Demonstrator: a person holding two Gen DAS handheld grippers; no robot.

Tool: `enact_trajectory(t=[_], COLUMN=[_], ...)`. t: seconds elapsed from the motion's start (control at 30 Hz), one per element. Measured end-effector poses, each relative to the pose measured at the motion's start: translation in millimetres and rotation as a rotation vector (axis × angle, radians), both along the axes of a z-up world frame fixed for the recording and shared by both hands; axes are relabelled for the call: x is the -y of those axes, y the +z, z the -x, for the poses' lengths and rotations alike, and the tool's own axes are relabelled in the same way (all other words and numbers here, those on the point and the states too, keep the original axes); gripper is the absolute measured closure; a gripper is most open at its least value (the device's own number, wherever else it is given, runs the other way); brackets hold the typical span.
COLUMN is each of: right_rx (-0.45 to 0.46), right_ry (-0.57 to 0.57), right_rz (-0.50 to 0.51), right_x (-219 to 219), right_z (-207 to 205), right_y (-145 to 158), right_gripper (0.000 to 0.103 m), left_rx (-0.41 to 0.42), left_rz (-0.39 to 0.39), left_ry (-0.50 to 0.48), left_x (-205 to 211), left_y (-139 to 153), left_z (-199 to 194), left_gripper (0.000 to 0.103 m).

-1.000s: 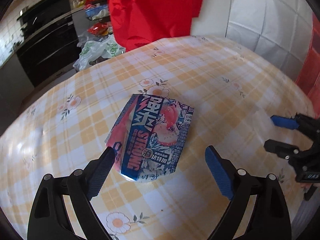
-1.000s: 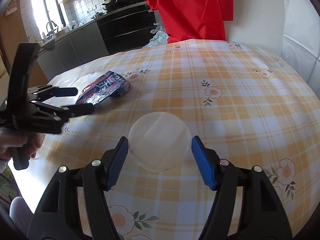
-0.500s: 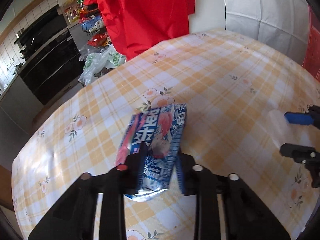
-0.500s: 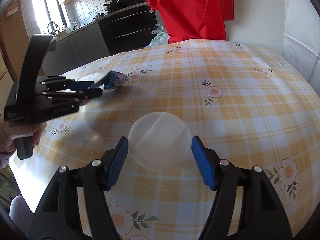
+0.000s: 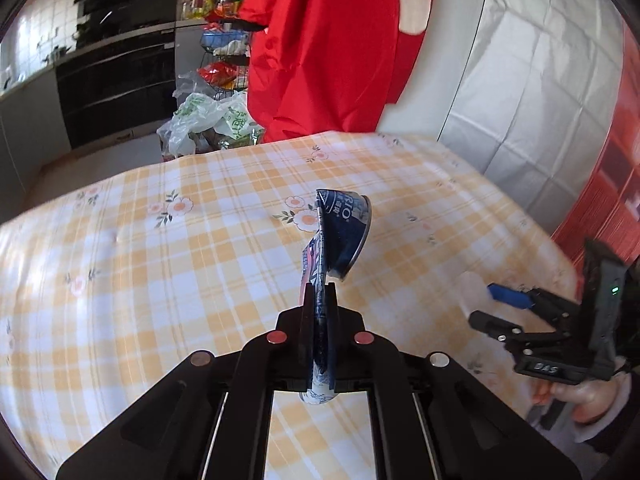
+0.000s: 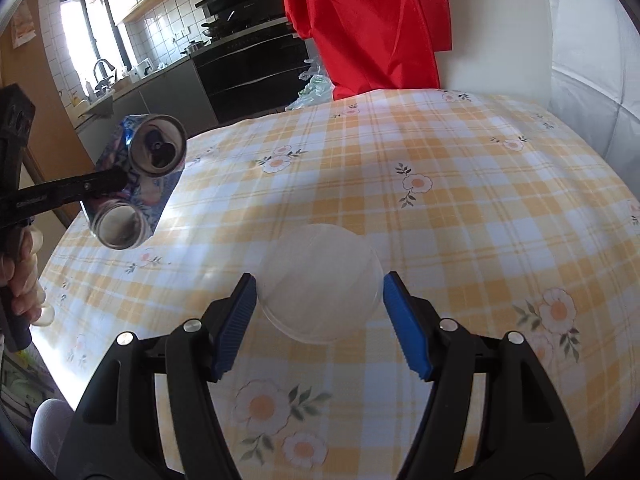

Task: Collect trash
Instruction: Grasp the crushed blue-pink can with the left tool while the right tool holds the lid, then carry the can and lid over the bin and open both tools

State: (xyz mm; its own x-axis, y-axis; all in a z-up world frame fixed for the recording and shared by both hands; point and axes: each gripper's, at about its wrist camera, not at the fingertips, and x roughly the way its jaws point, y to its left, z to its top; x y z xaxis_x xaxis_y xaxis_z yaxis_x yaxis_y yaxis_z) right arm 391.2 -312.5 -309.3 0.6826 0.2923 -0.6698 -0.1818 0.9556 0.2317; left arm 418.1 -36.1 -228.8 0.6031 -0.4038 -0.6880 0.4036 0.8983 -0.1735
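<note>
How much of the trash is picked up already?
One piece is up: the left gripper is shut on the crushed can and holds it above the checked tablecloth. The right gripper has its fingers on either side of the clear plastic lid; whether they press it is hard to tell. No bin shows, so both still need dropping somewhere.

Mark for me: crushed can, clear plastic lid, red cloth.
crushed can (image 6: 132, 184), right wrist view, on its printed flattened side.
clear plastic lid (image 6: 320, 280), right wrist view, on the middle of the disc.
red cloth (image 5: 320, 48), left wrist view, on its hanging front.
</note>
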Motion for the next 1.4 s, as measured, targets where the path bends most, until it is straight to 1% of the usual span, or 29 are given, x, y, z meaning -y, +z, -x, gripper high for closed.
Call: enact_trajectory(t=[0.07, 0.23, 0.4, 0.47, 0.67, 0.77, 0.83, 1.0, 1.17, 1.27, 1.4], right_rx=[0.016, 0.038, 0.062, 0.073, 0.133, 0.154, 0.161, 0.175, 0.195, 0.205, 0.212], right_ry=[-0.002, -0.011, -0.009, 0.0, 0.042, 0.062, 0.069, 0.07, 0.074, 0.079, 0.083], right_rz=[-0.005, -0.04, -0.064, -0.065, -0.061, -0.057, -0.055, -0.06, -0.056, -0.049, -0.042], right_x=[0.4, 4.1, 7.6, 5.9, -4.9, -9.2, -11.6, -13.1, -16.2, -18.7, -19.5], right_z=[15.0, 55.0, 88.4, 101.7, 140.5, 159.5, 169.7, 190.6, 207.2, 216.3, 227.0], right_y=[9.3, 31.4, 53.9, 64.1, 97.5, 108.4, 113.5, 122.8, 132.8, 136.7, 139.4], right_gripper=[0.037, 0.037, 0.037, 0.037, 0.037, 0.037, 0.037, 0.037, 0.037, 0.037, 0.037], left_rx=[0.005, 0.027, 0.067, 0.07, 0.07, 0.083, 0.075, 0.035, 0.0, -0.019, -0.028], left_rz=[0.046, 0.089, 0.078, 0.072, 0.106, 0.112, 0.126, 0.144, 0.14, 0.142, 0.125], left_ry=[0.007, 0.002, -0.004, -0.014, -0.024, -0.036, -0.047, -0.065, -0.054, -0.042, -0.044], left_x=[-6.1, -11.9, -11.5, -10.5, -12.4, -12.9, -12.7, -13.9, -17.3, -18.9, -16.2], left_y=[9.7, 27.9, 42.7, 46.3, 56.6, 59.8, 59.3, 52.2, 41.9, 34.5, 26.3], left_z=[22.0, 80.9, 142.5, 164.3, 224.9, 253.9, 270.3, 299.4, 321.5, 329.5, 335.2], left_gripper=[0.098, 0.098, 0.098, 0.098, 0.098, 0.098, 0.098, 0.098, 0.098, 0.098, 0.098])
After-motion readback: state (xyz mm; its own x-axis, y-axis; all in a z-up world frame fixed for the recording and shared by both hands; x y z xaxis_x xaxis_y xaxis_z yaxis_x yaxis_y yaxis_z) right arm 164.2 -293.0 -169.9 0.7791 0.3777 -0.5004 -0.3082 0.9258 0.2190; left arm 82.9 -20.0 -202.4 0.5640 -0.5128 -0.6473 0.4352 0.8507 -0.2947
